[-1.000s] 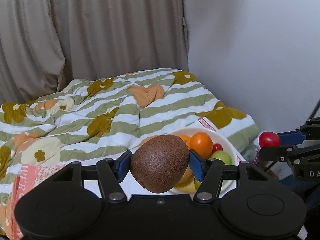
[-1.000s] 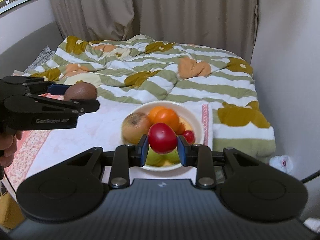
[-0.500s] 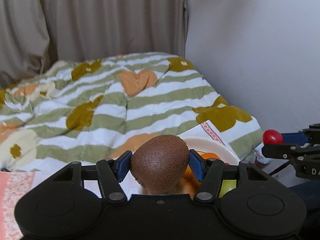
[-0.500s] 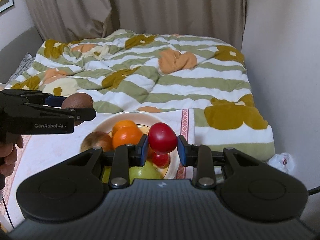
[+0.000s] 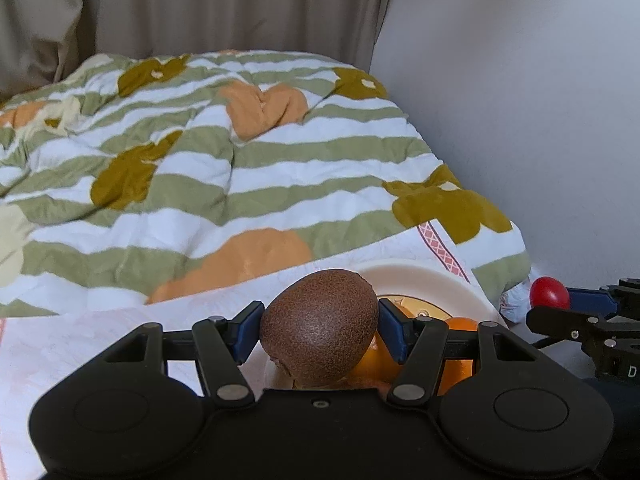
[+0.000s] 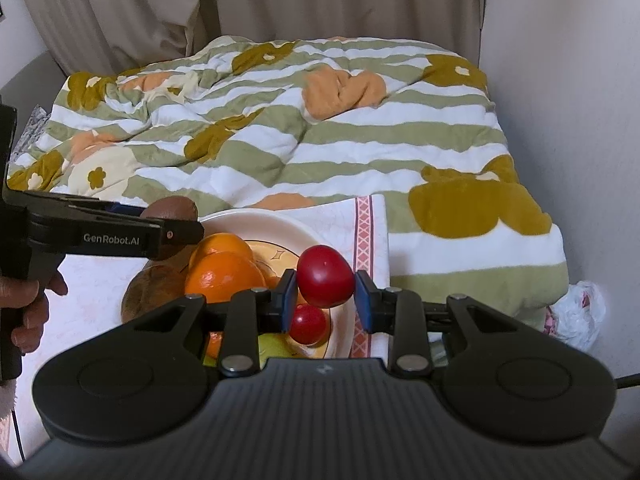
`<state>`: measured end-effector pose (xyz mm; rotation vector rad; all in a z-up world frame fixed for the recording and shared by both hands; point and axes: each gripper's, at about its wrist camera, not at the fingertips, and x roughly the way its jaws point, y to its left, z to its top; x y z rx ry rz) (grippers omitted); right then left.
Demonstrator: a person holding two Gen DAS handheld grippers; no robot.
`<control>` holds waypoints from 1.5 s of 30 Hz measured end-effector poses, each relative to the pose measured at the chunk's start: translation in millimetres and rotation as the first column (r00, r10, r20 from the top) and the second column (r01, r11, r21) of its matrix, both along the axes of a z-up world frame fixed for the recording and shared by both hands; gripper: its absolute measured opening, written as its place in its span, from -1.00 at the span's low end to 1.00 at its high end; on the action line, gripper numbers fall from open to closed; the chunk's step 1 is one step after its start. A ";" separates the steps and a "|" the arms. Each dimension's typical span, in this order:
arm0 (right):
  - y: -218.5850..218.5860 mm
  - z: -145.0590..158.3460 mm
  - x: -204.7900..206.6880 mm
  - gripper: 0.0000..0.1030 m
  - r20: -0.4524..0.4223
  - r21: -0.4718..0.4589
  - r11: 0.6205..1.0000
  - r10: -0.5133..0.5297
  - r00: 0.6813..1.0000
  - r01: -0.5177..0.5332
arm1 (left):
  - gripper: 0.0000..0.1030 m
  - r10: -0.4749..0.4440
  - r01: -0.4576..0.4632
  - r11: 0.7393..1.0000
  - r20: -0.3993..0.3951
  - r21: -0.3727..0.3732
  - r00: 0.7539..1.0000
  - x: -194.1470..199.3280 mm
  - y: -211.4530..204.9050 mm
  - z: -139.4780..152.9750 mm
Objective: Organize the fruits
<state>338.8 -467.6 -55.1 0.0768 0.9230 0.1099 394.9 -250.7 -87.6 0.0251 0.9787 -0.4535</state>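
You hold a kiwi (image 5: 320, 324) pinched in the left fingers (image 5: 252, 328) and a tomato (image 6: 326, 276) in the right fingers (image 6: 288, 300) above the plate (image 6: 280, 226); next, lower and release each.

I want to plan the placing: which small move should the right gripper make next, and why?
Probably lower the right gripper a little, then open. It holds the red tomato just above the plate, over a free spot beside the oranges.
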 end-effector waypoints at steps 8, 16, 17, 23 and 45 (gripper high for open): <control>0.0 -2.5 2.9 -0.11 -0.007 0.001 1.000 -0.001 1.000 0.001 | 0.60 0.001 0.000 1.000 0.031 -0.020 1.000 0.3 4.0 1.0; 7.7 -1.2 8.4 -0.11 0.011 -0.006 1.000 0.025 1.000 -0.025 | 0.86 0.020 -0.024 0.999 0.108 0.032 0.994 -13.3 8.3 21.8; 8.6 -0.2 10.1 -0.11 0.013 -0.005 1.000 0.030 0.999 -0.030 | 0.91 0.025 -0.031 0.999 0.126 0.043 0.992 -16.4 9.2 25.4; 17.9 -0.6 23.8 -0.11 0.013 0.002 0.998 0.069 0.998 -0.069 | 0.97 0.056 -0.073 0.993 0.182 0.090 0.982 -32.0 20.2 40.6; 30.4 -12.8 39.3 0.96 0.035 0.029 1.000 -0.004 0.999 0.003 | 0.98 0.106 -0.144 0.981 0.261 0.130 0.960 -69.6 72.8 52.7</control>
